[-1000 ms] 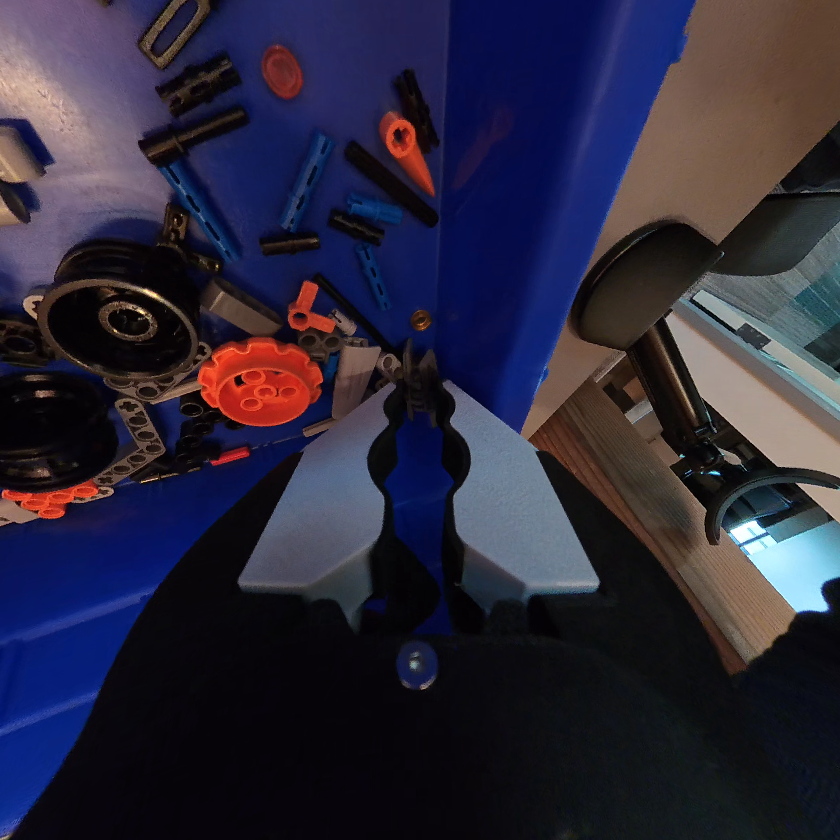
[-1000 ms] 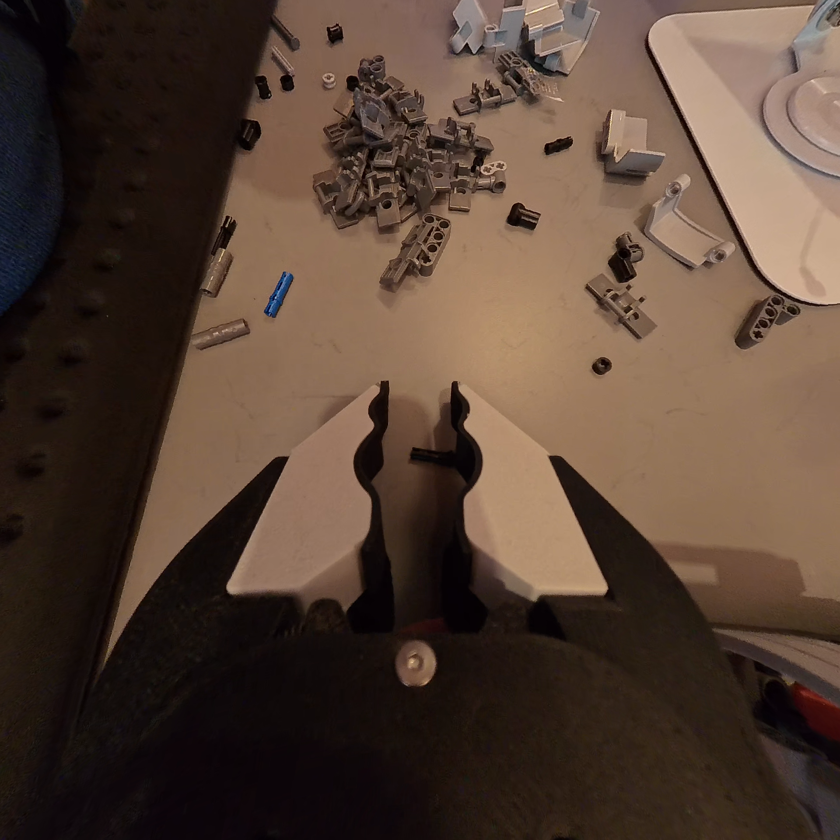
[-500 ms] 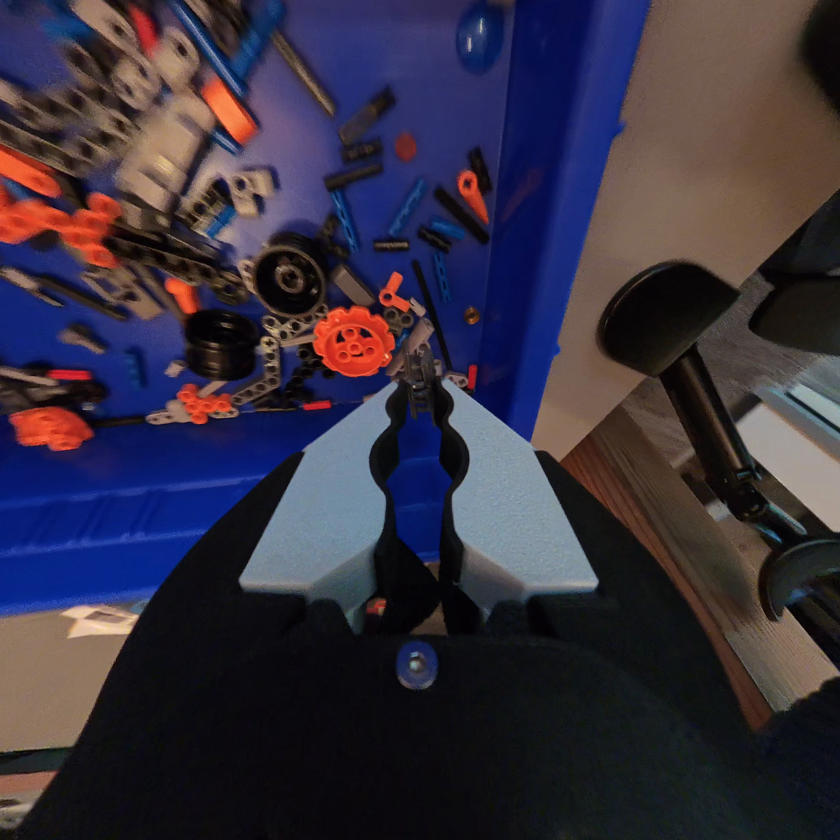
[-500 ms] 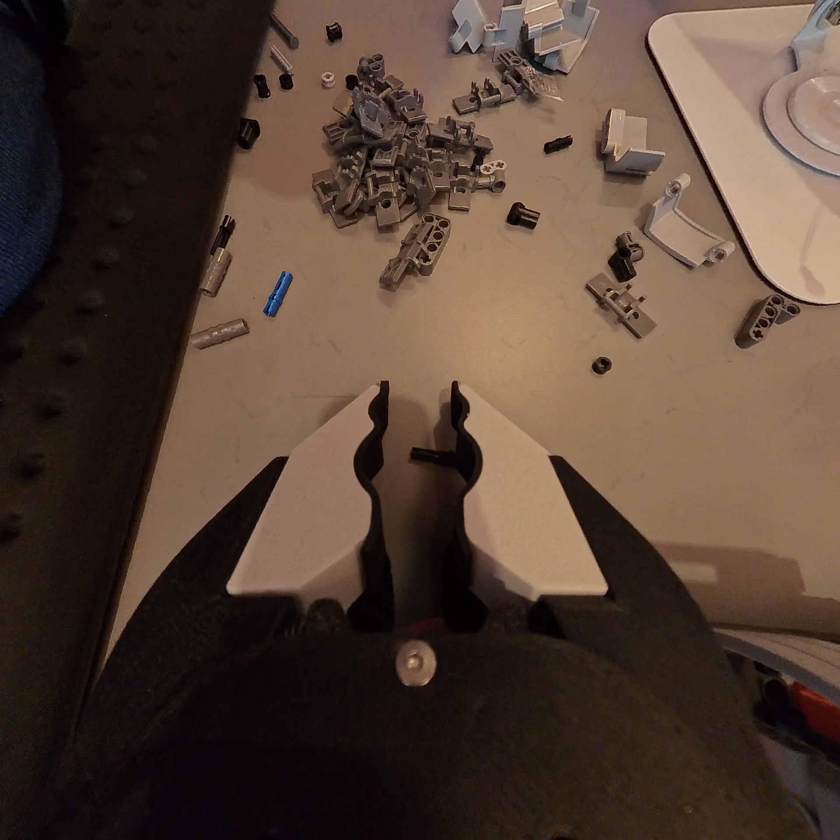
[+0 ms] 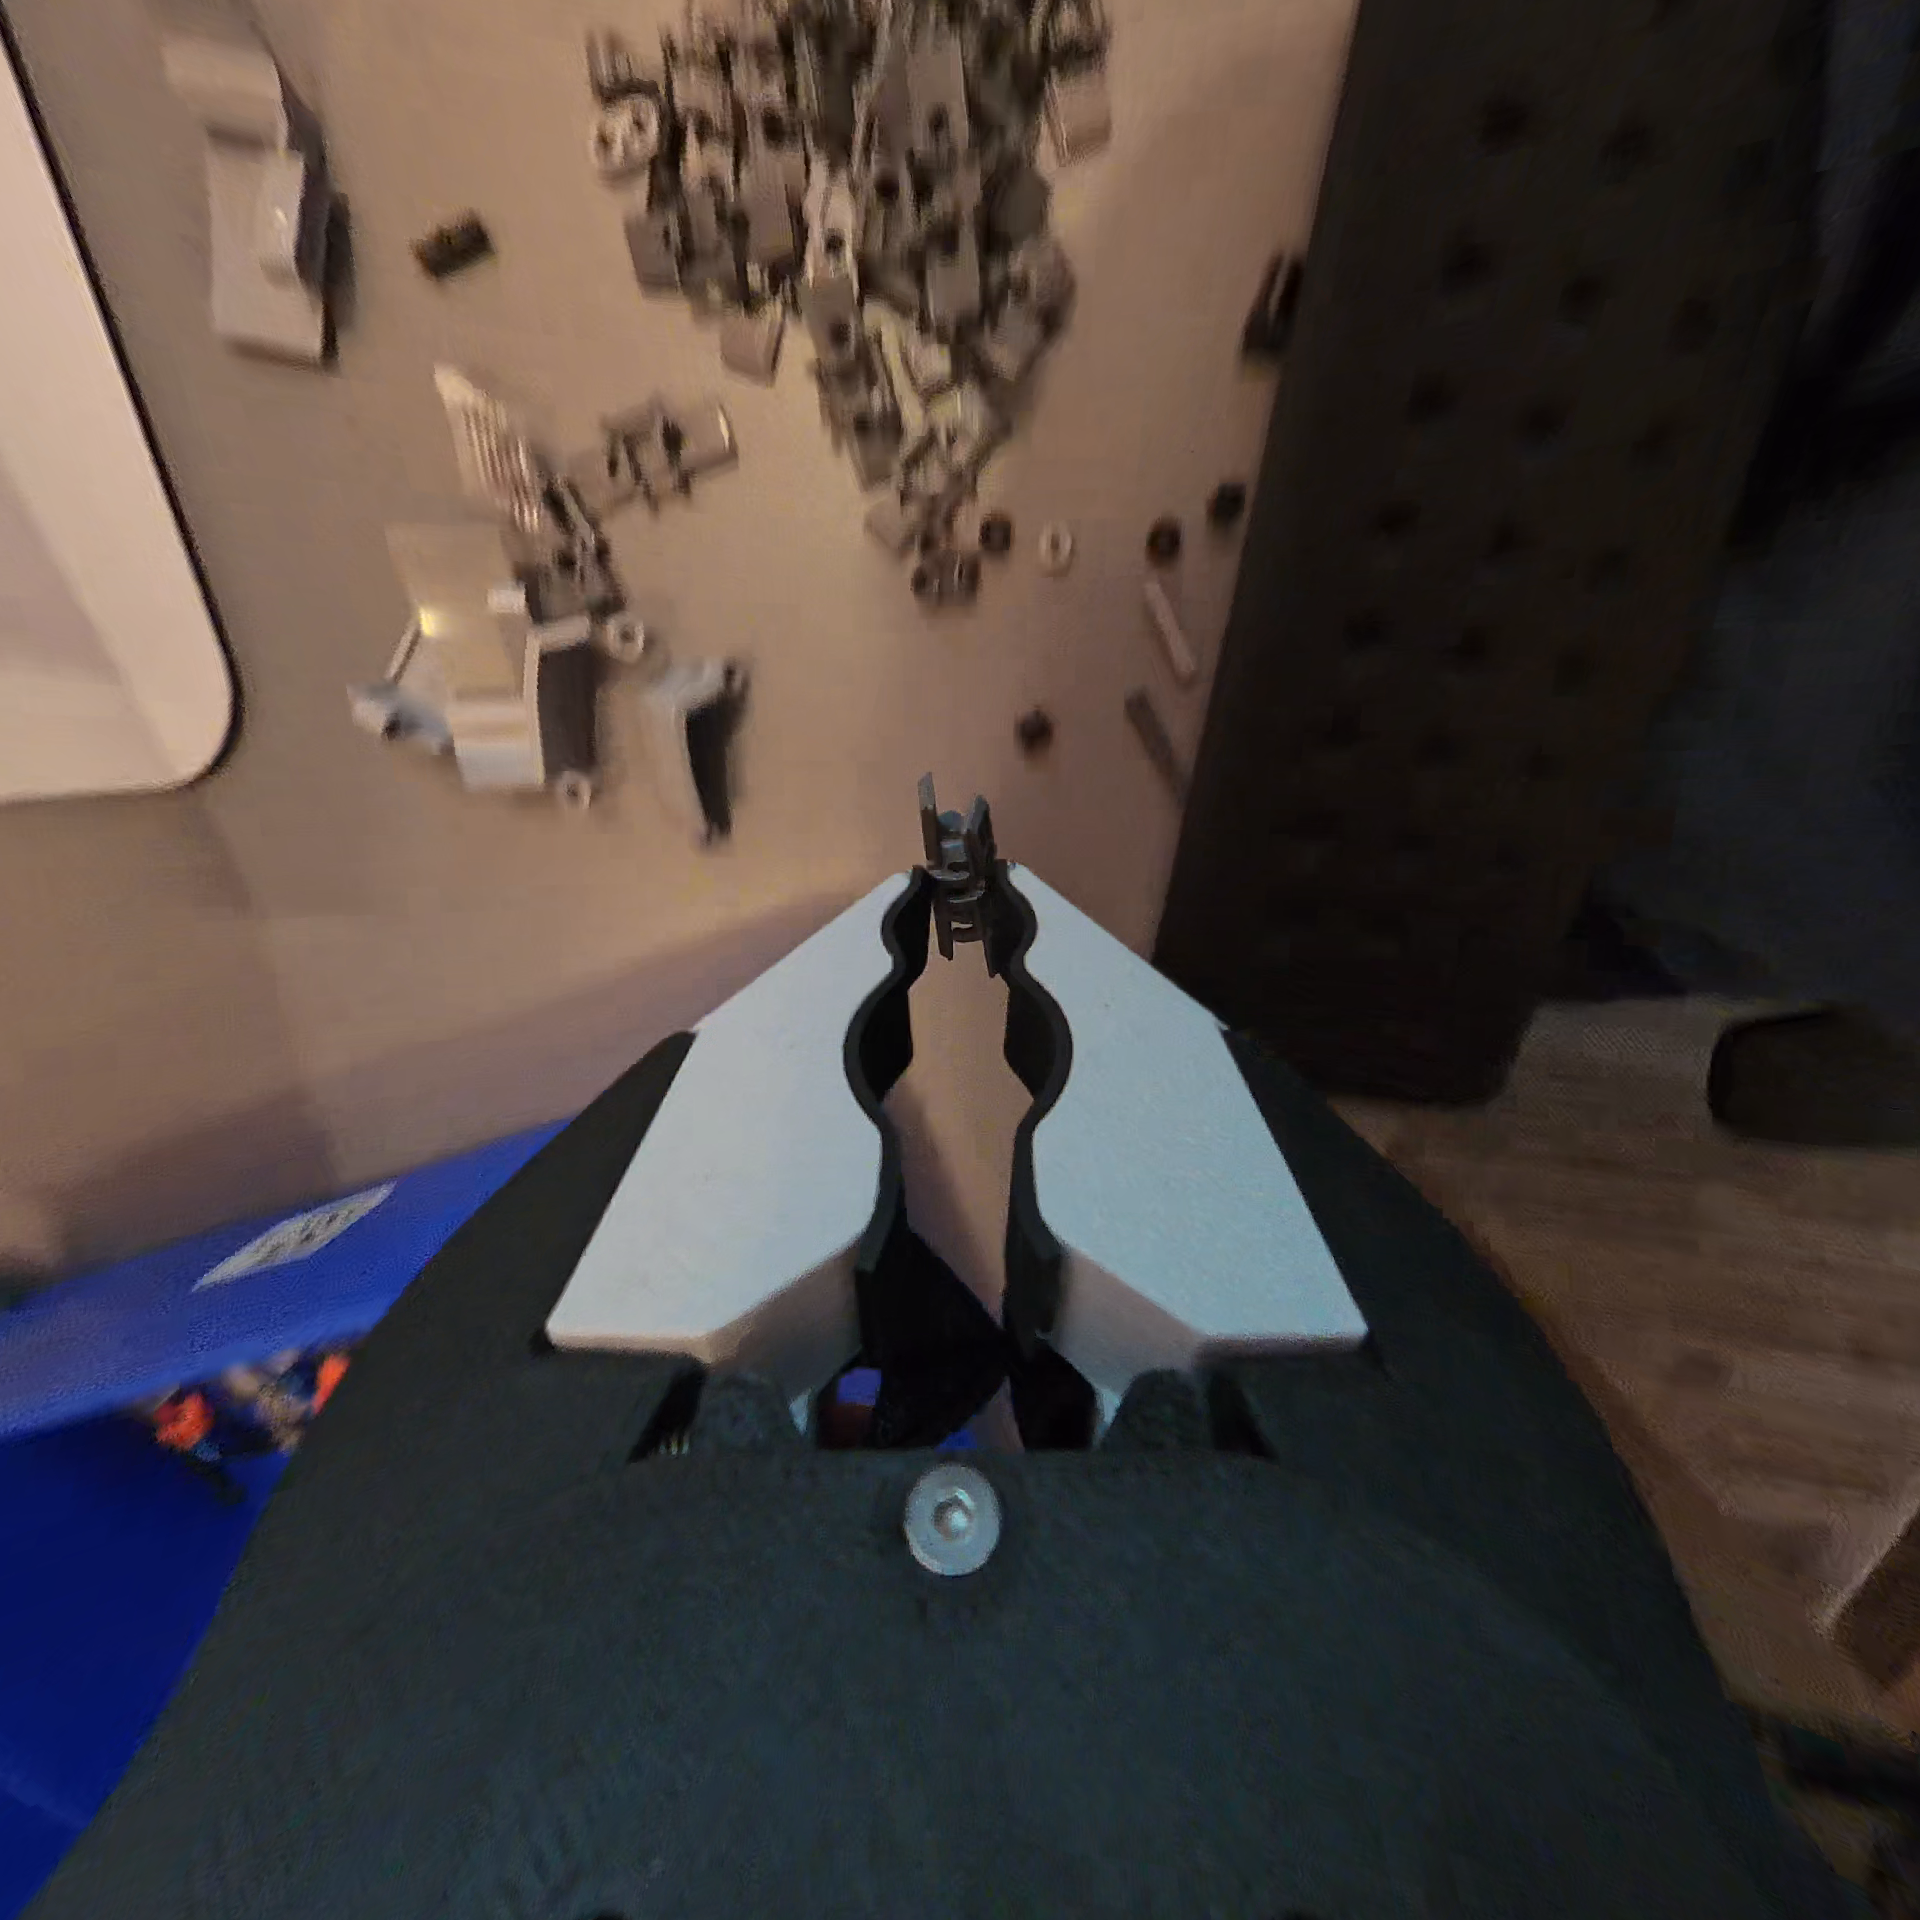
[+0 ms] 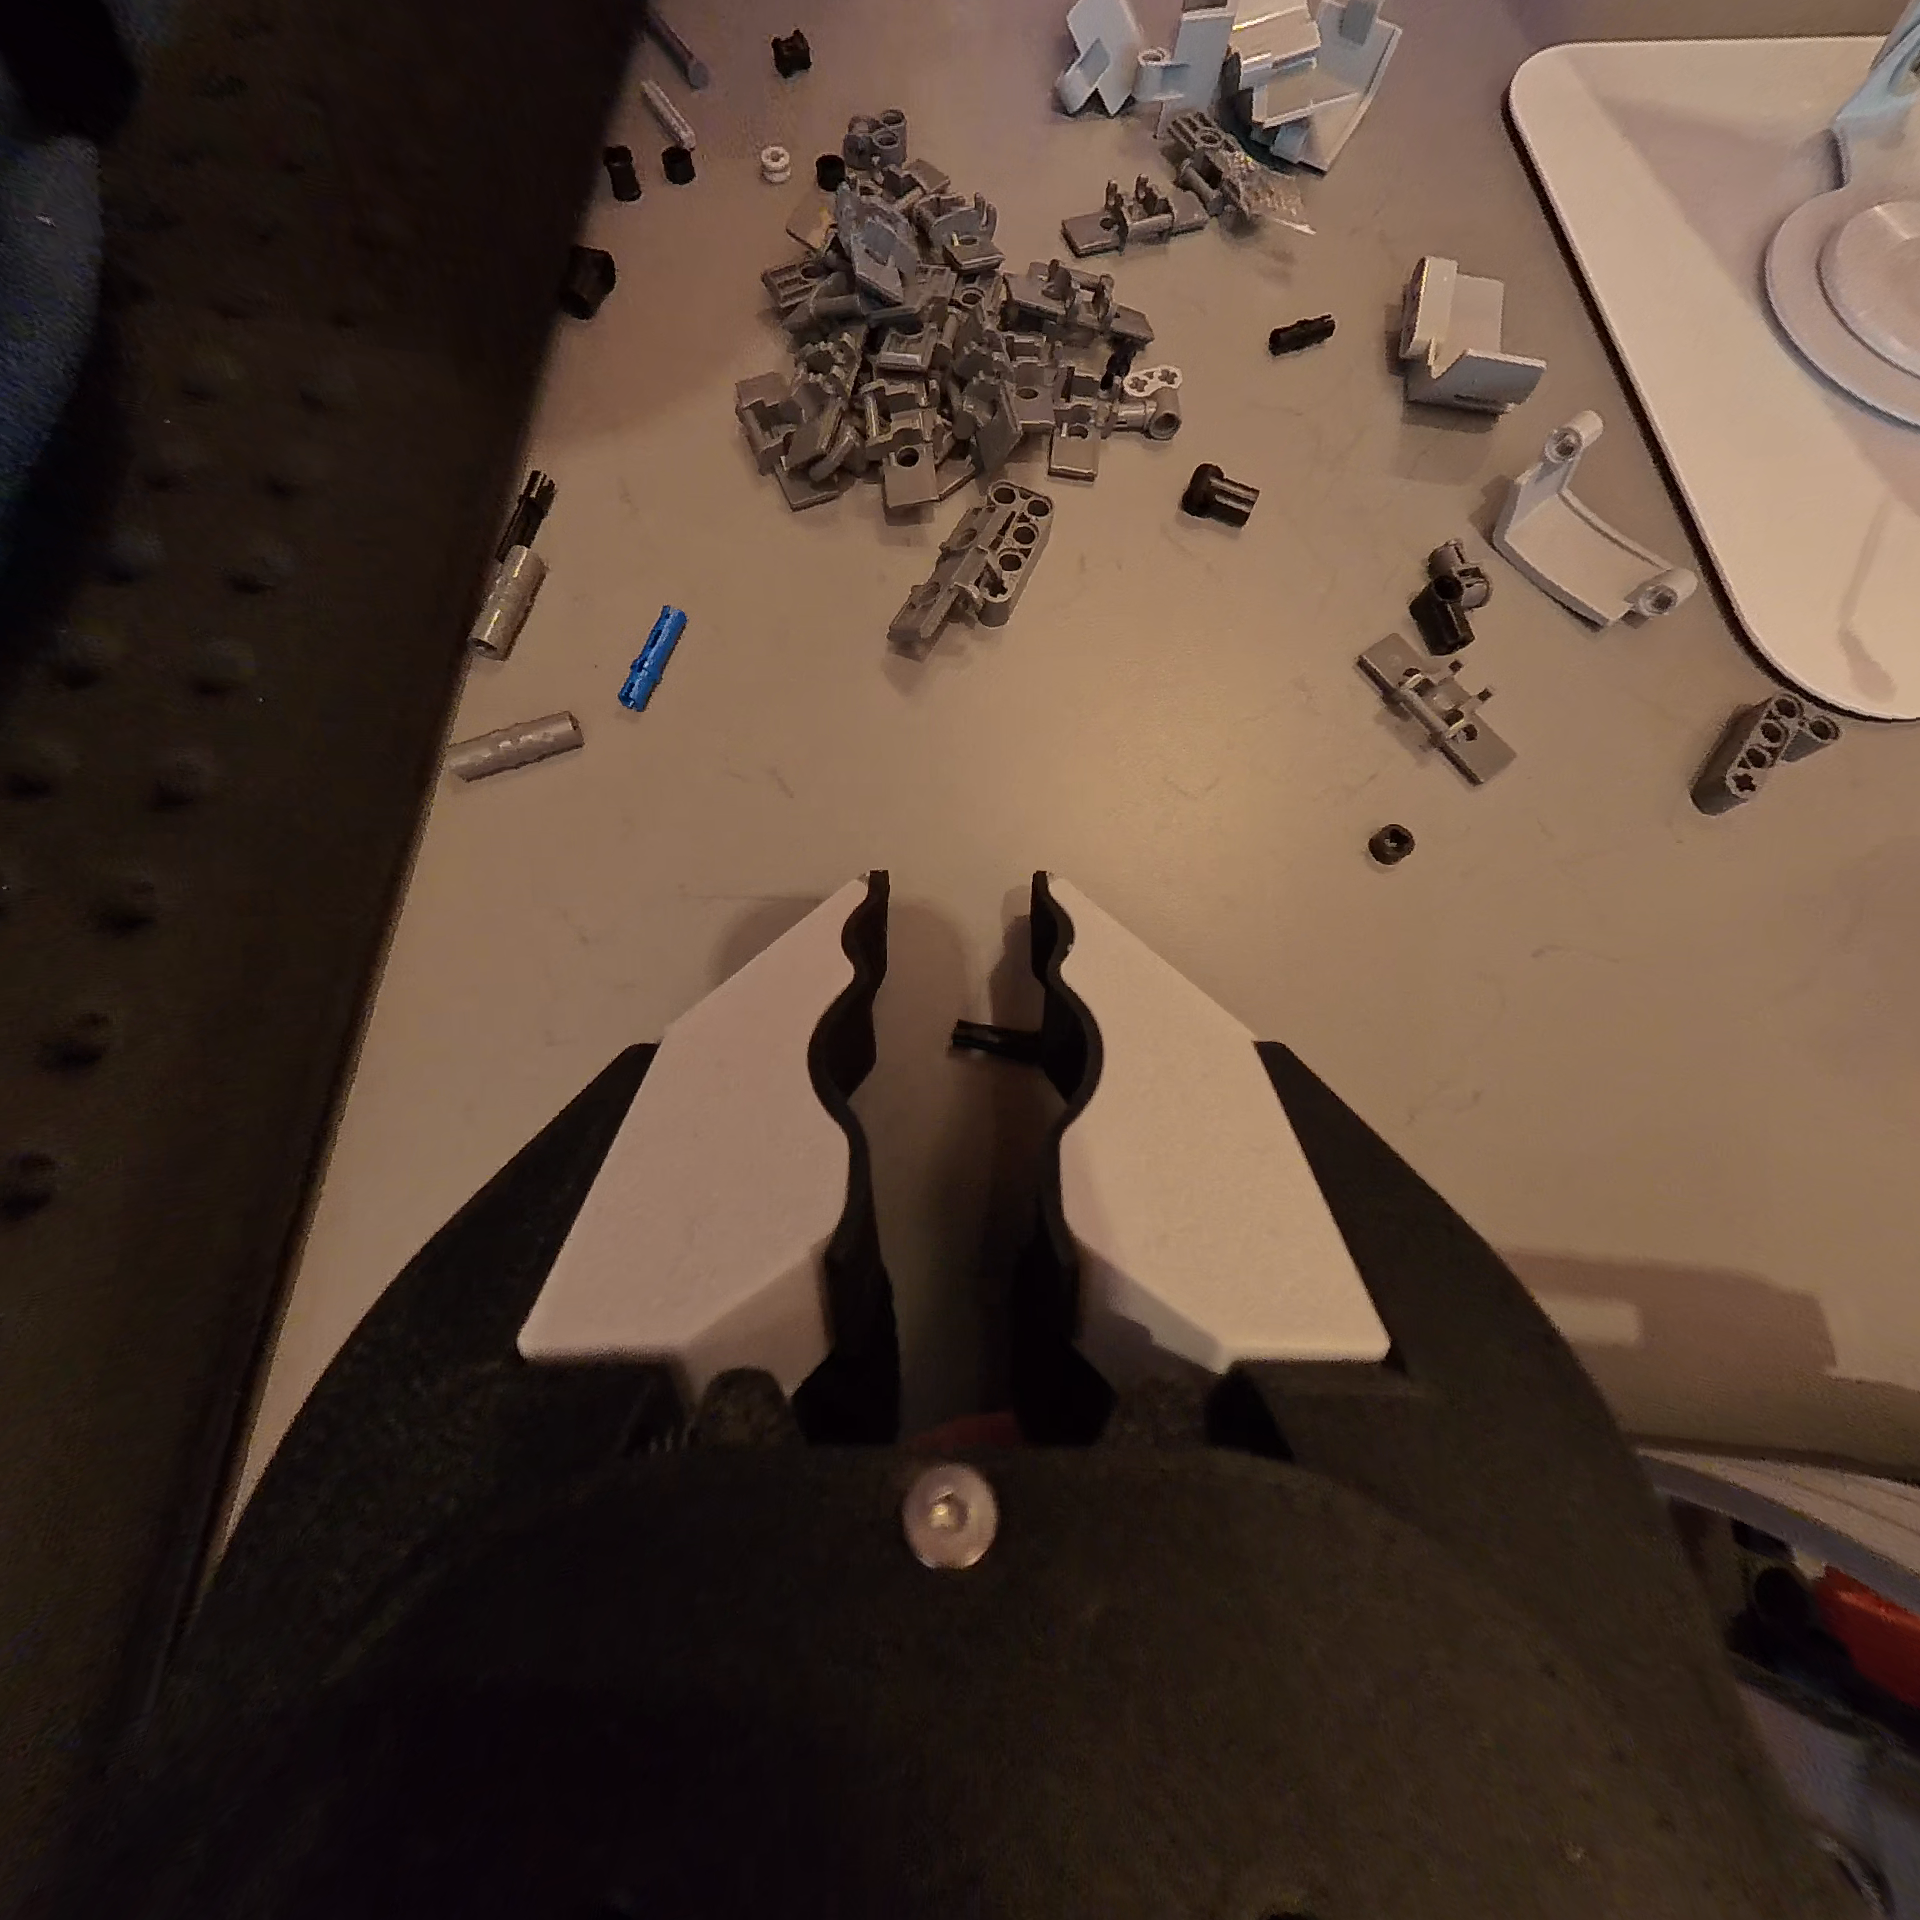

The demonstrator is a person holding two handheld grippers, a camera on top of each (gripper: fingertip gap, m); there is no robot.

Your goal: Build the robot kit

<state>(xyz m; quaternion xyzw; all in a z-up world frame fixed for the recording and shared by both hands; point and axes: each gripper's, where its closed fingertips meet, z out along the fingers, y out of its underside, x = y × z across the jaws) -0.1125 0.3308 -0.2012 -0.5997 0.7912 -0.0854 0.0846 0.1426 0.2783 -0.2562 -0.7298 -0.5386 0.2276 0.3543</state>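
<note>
In the left wrist view, our left gripper (image 5: 961, 883) had its fingers closed on a small dark grey piece (image 5: 961, 847). The piece was pinched at the very tips and stood out past them toward twelve o'clock. We judged this a slim hold with little of the piece between the pads, so it called for steady pressure and no quick swing. The motion blur over that view suggested the gripper was travelling fast. The piece looked narrow and pronged, with thin upright tabs at its far end; its finer shape was too small to tell. It hung above the counter (image 5: 436, 987), with a blue bin (image 5: 125, 1351) at eight o'clock and the pile of grey pieces (image 5: 883, 260) farther off at twelve.

In the right wrist view, our right gripper (image 6: 961, 883) had its fingers apart and held nothing. A short black pin (image 6: 987, 1036) lay on the counter between them, close to the finger on the three o'clock side, its far end hidden behind that finger. Beyond the tips, a blue pin (image 6: 652, 658) lay at eleven o'clock beside a dark studded mat (image 6: 208, 520). The grey pile sat at twelve, and a white tray (image 6: 1662, 260) lay at two.
</note>
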